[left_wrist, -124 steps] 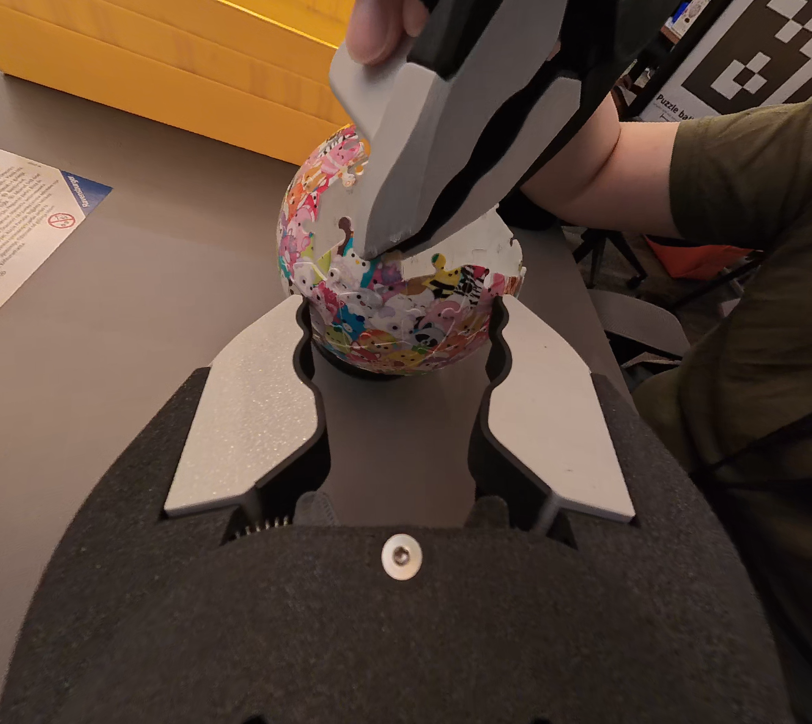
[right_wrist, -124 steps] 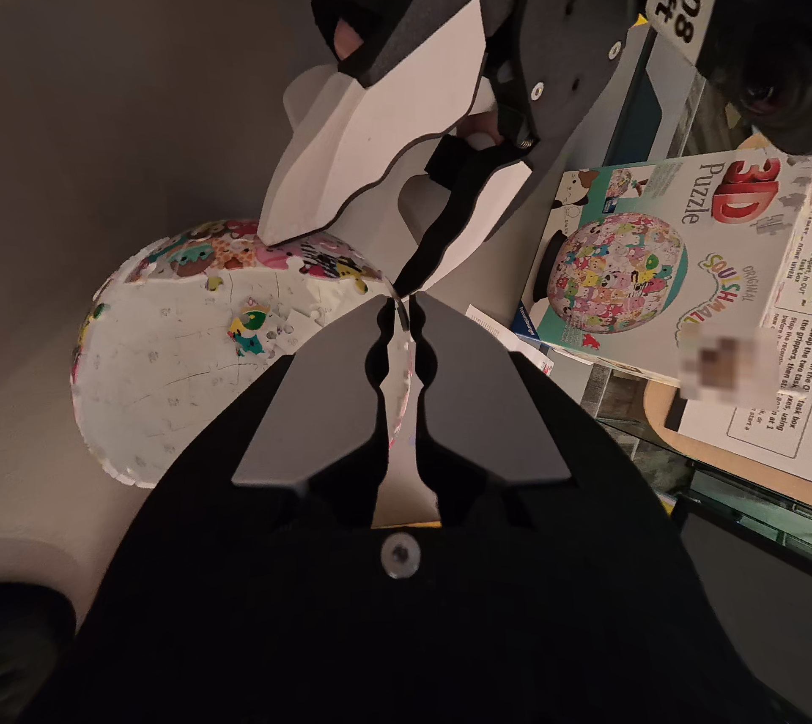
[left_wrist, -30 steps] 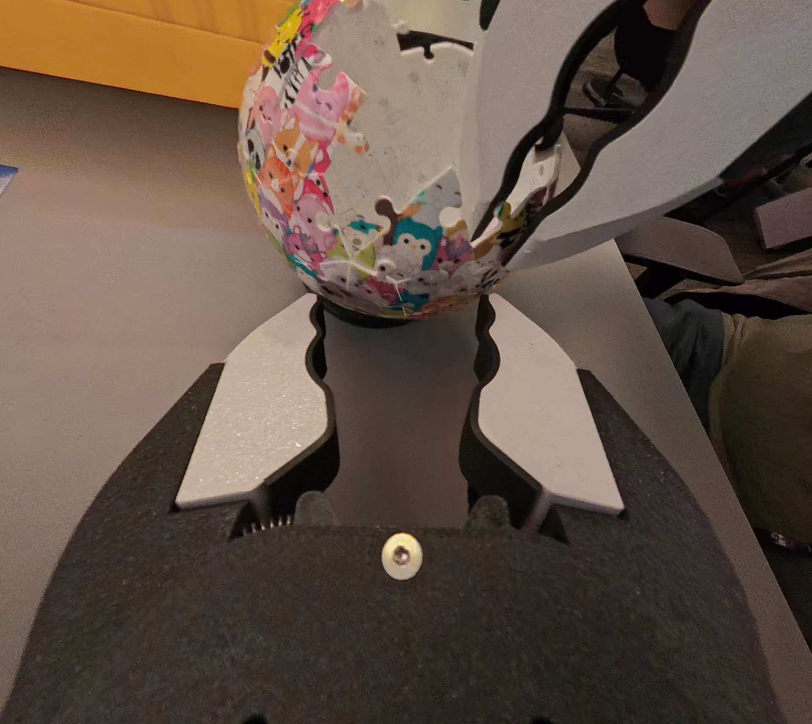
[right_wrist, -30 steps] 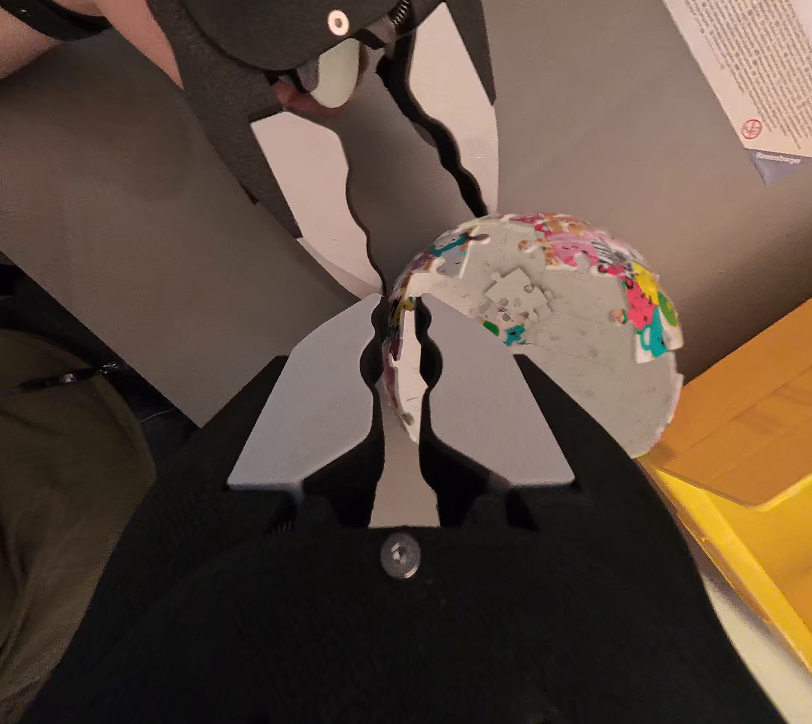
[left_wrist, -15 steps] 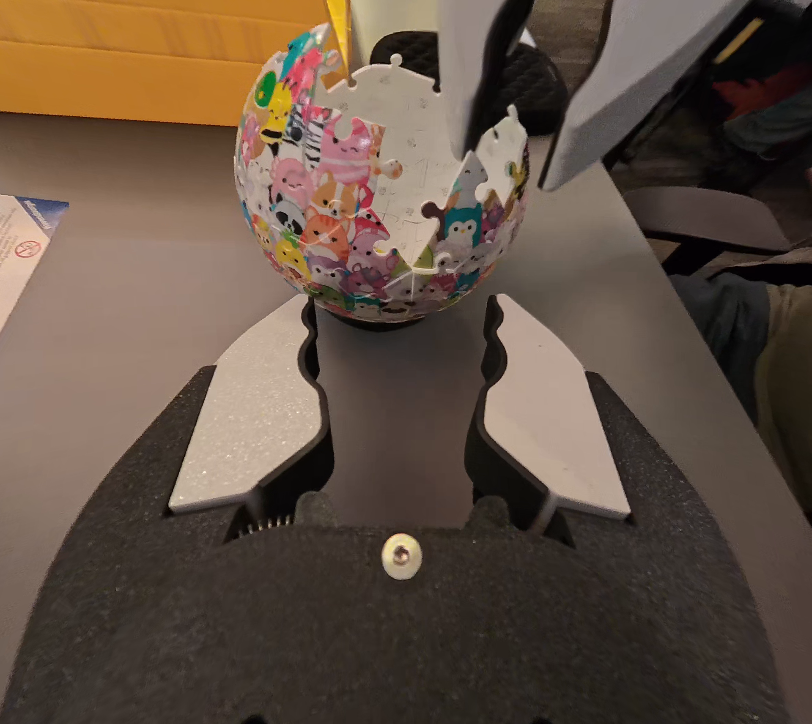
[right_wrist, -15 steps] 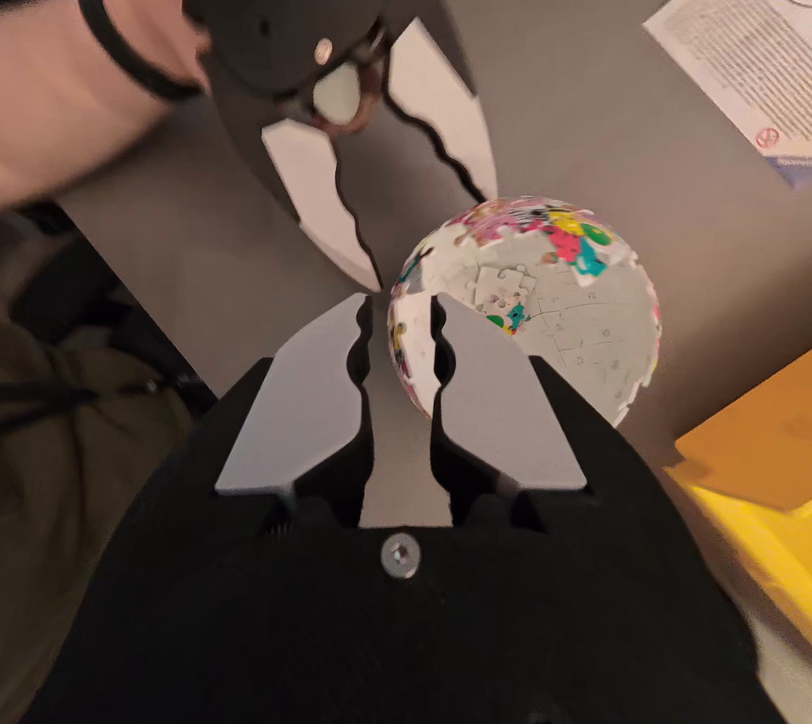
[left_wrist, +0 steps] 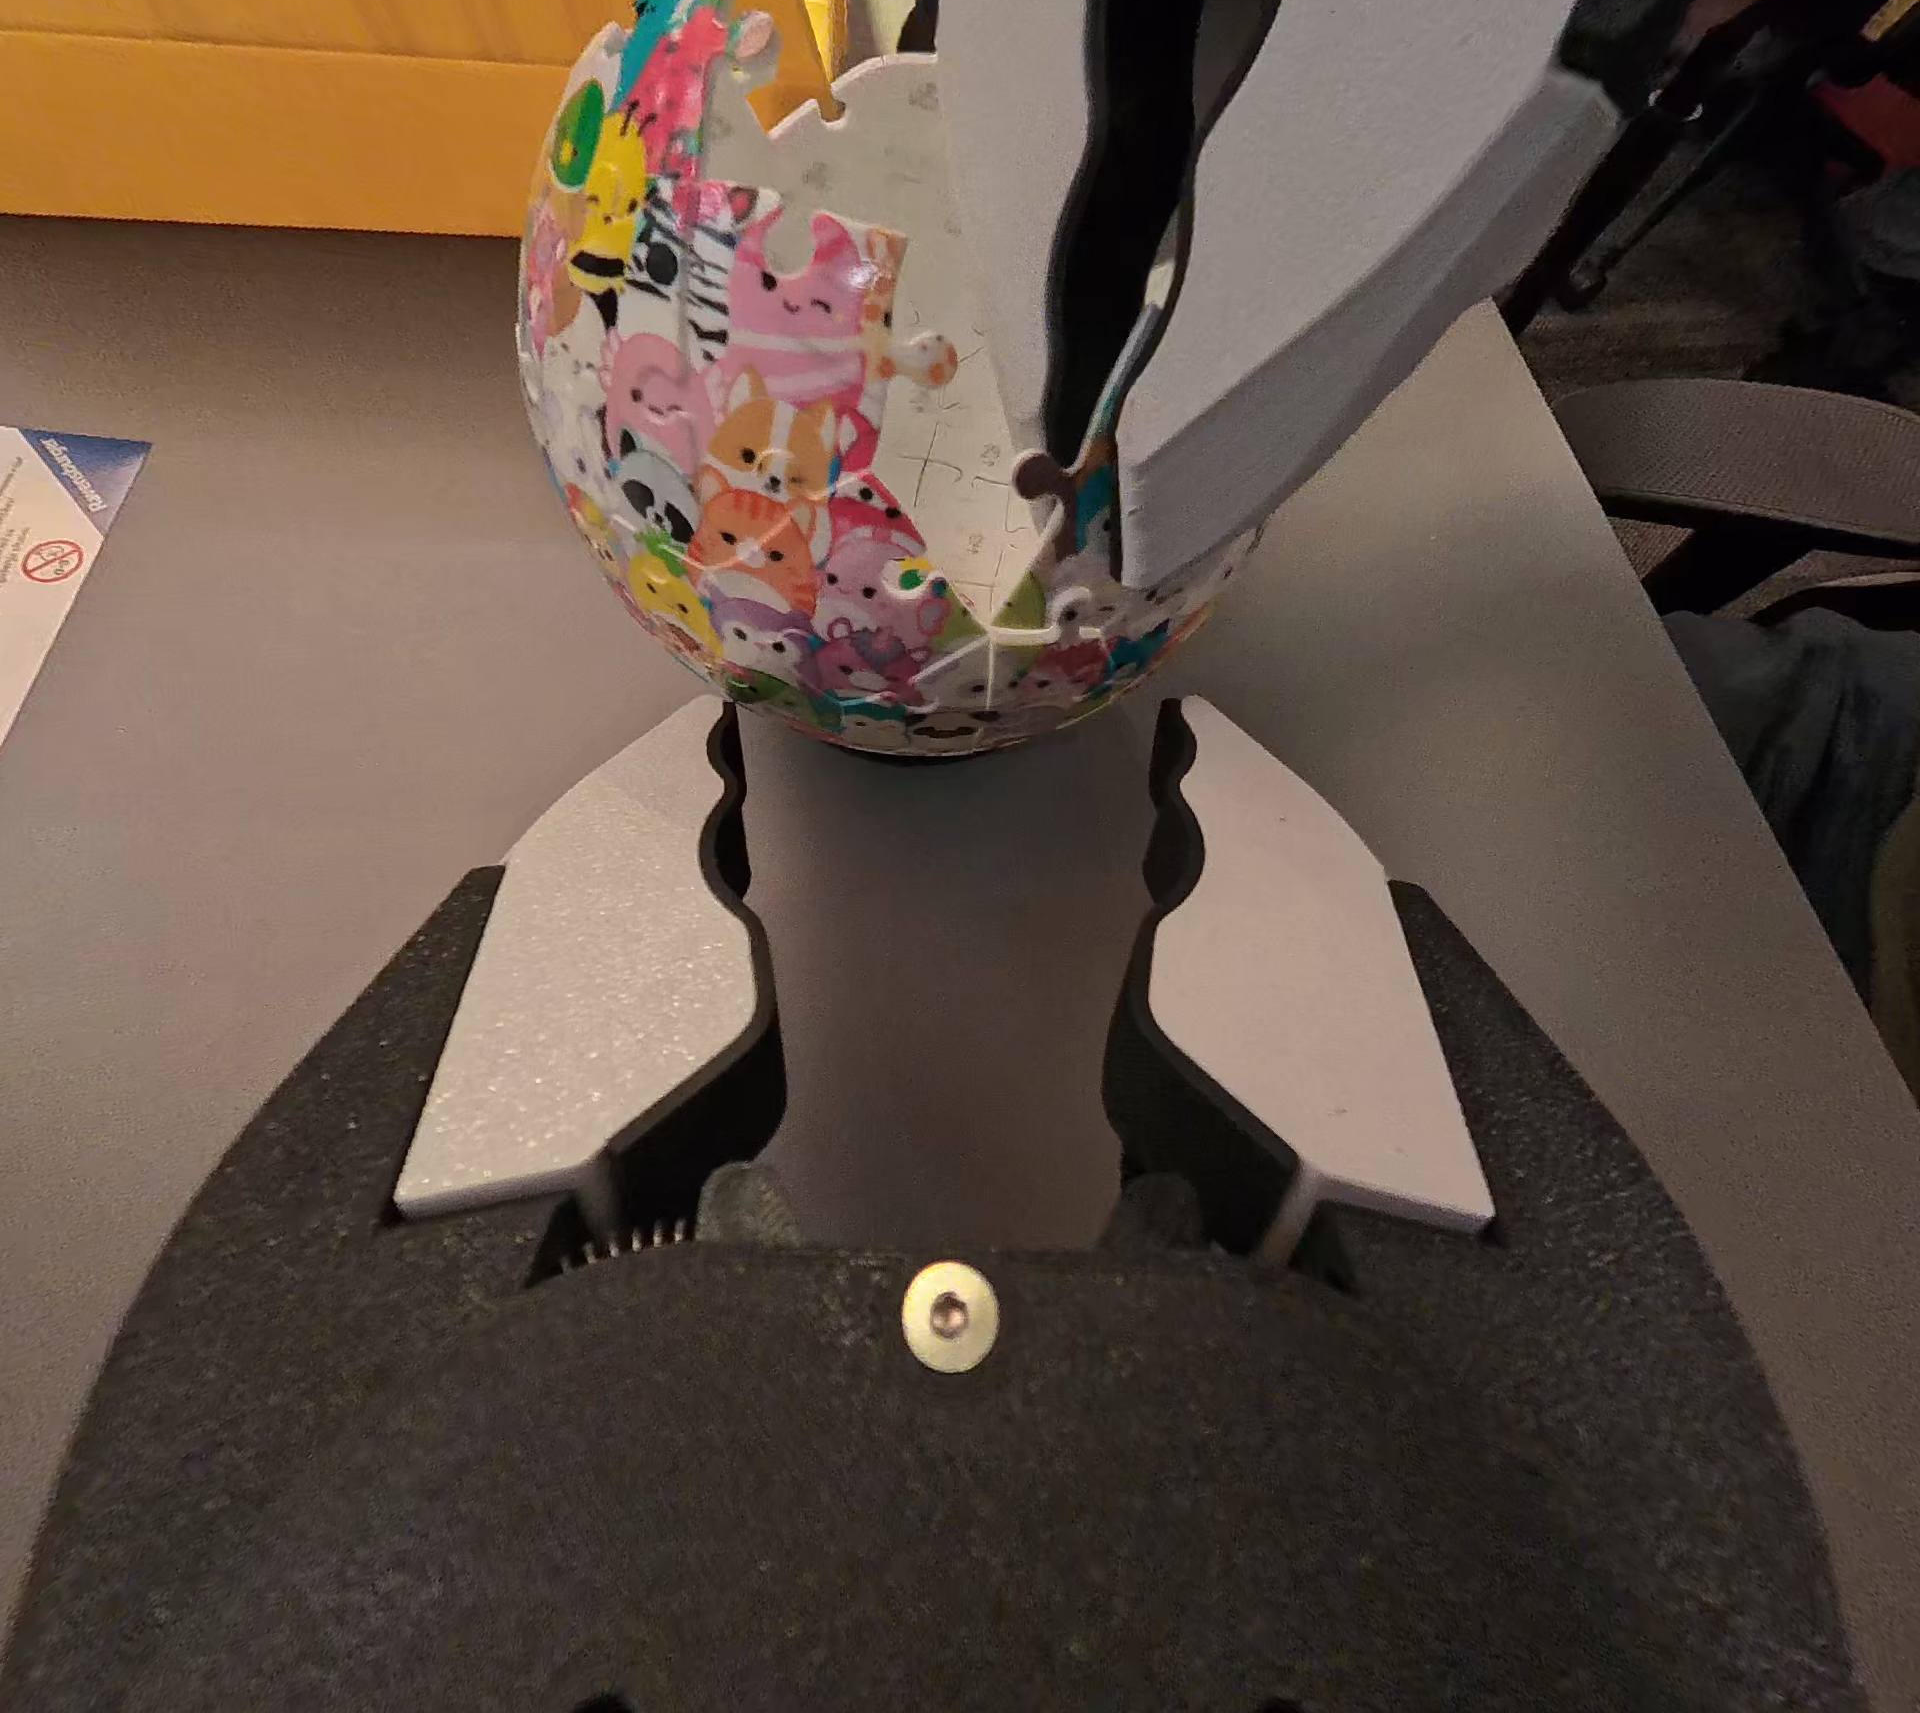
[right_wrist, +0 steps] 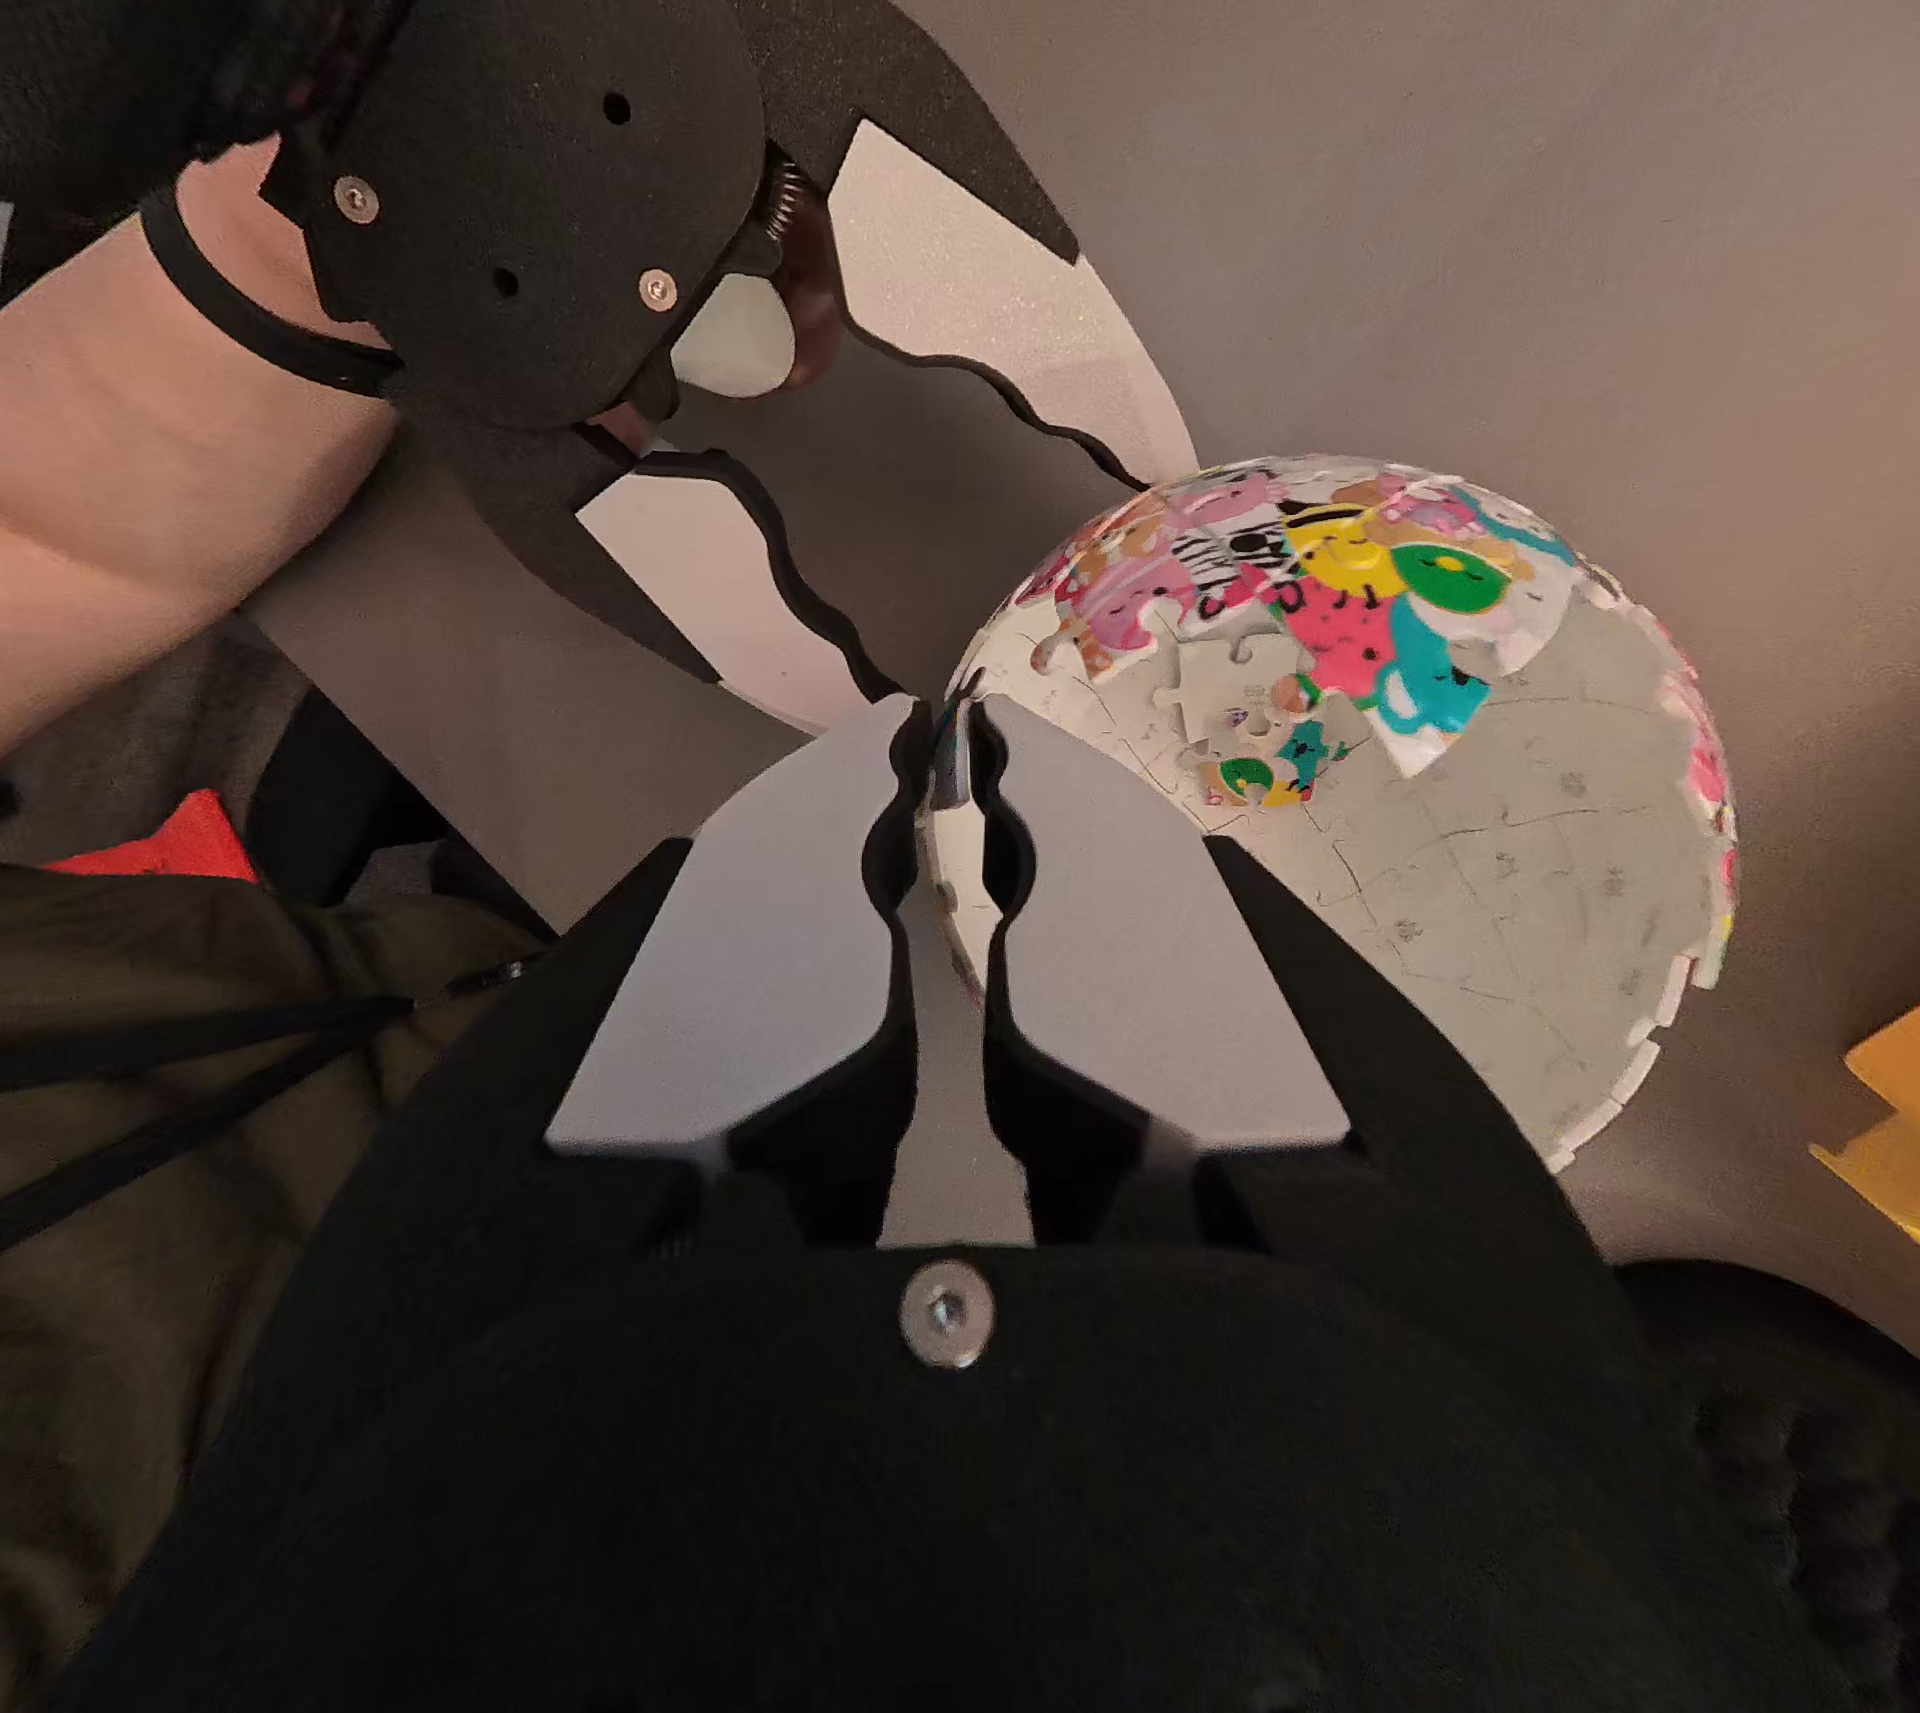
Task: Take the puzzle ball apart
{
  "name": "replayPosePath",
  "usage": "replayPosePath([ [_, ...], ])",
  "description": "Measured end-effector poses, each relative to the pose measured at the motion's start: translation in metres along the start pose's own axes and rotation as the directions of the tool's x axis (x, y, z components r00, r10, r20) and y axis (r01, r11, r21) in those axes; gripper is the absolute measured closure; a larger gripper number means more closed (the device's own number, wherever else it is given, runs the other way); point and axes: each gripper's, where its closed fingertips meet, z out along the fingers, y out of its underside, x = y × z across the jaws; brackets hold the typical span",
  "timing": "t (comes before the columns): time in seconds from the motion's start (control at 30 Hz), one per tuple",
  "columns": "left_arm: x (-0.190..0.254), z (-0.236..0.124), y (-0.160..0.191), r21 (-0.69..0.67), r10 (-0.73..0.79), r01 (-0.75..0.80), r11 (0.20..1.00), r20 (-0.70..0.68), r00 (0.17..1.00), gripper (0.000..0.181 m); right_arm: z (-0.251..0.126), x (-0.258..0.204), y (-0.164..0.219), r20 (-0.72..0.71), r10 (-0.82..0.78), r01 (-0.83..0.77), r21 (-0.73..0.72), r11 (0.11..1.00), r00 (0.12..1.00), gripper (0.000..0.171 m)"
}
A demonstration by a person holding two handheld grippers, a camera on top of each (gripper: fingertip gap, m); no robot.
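Half-dismantled puzzle ball sits on grey table, open shell facing up. Right gripper reaches from above, pinching rim piece, likely to pull it free. Left gripper spread wide, tips just beside ball base, seemingly bracing.

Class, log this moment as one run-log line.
right gripper: shut on puzzle ball rim | left gripper: open, beside base | ball: partly dismantled

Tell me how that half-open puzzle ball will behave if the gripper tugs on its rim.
The puzzle ball is a thin hollow shell, probably light. Open at the top with a jagged rim, it may flex or shed pieces where the right hand-held gripper pinches it. Being round on a small dark base, it could tip or roll.
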Motion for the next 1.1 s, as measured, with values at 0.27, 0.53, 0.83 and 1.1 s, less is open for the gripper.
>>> replayPosePath([
  [0.27, 0.001, -0.006, -0.001, 0.033, -0.021, 0.023, 0.999, -0.049, 0.999, 0.112, -0.003, -0.004, -0.001, 0.124, -0.041, 0.026, 0.123, 0.992, 0.991, 0.165],
  [0.53, -0.011, -0.025, -0.019, 0.173, -0.148, 0.162, 0.972, -0.091, 0.985, 0.122, -0.007, -0.005, 0.001, 0.161, -0.029, 0.003, 0.161, 0.987, 0.987, 0.165],
  [0.83, -0.009, -0.023, -0.022, 0.204, -0.168, 0.193, 0.96, -0.133, 0.977, 0.128, -0.011, -0.003, 0.001, 0.107, -0.02, -0.006, 0.238, 0.971, 0.994, 0.166],
  [1.1, -0.004, -0.017, -0.024, 0.204, -0.135, 0.155, 0.967, -0.109, 0.985, 0.127, -0.011, 0.004, 0.0, 0.115, 0.174, -0.196, 0.222, 0.955, 0.978, 0.167],
])
